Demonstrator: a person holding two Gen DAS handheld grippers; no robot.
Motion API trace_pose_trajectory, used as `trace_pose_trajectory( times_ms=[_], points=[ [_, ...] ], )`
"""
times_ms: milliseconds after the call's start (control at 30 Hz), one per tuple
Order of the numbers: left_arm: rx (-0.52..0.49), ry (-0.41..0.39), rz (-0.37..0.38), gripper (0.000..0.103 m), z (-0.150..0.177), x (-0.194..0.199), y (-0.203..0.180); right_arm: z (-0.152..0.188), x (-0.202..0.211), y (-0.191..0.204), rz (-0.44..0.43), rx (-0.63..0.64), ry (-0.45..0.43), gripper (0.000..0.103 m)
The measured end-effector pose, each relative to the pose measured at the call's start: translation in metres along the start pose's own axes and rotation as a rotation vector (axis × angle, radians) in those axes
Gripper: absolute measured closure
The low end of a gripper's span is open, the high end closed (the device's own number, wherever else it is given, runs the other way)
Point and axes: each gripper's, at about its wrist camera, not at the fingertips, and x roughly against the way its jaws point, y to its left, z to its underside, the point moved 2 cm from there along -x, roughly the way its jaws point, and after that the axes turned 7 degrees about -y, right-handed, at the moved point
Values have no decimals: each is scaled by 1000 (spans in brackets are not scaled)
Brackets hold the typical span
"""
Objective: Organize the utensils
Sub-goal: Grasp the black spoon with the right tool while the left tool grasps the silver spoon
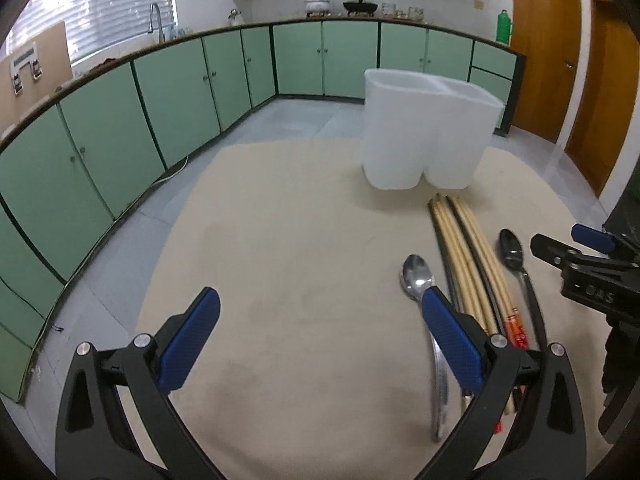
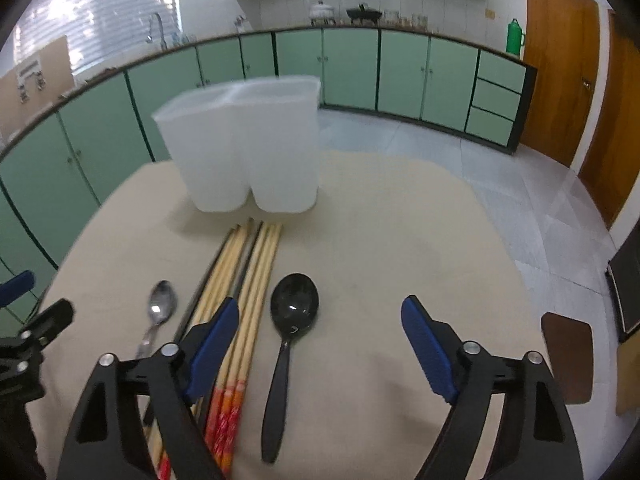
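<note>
A white two-compartment holder [image 1: 424,136] [image 2: 248,148] stands upright on the beige table [image 1: 280,240] [image 2: 400,232]. In front of it lies a bundle of wooden chopsticks [image 1: 468,256] [image 2: 244,280], with a metal spoon [image 1: 418,278] [image 2: 162,304] on its left and a black spoon [image 1: 512,254] [image 2: 294,304] on its right. My left gripper [image 1: 320,300] hangs open above bare cloth, its right finger over the metal spoon's handle. My right gripper [image 2: 320,307] is open above the black spoon, whose bowl shows between the fingers, untouched. Its left finger covers part of the chopsticks.
Green cabinets [image 1: 120,128] curve along the far wall and left side. Wooden doors [image 2: 560,60] stand at the right. A brown chair seat [image 2: 566,360] sits beside the table's right edge. Grey floor tiles [image 2: 520,200] surround the table.
</note>
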Motion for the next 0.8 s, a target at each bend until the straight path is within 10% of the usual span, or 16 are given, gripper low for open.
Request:
trace_pose_trajectory(
  times_ms=[800],
  points=[
    [-38, 53, 70, 5, -1, -40, -28, 1, -42, 0, -30, -25, 88, 69]
  ],
)
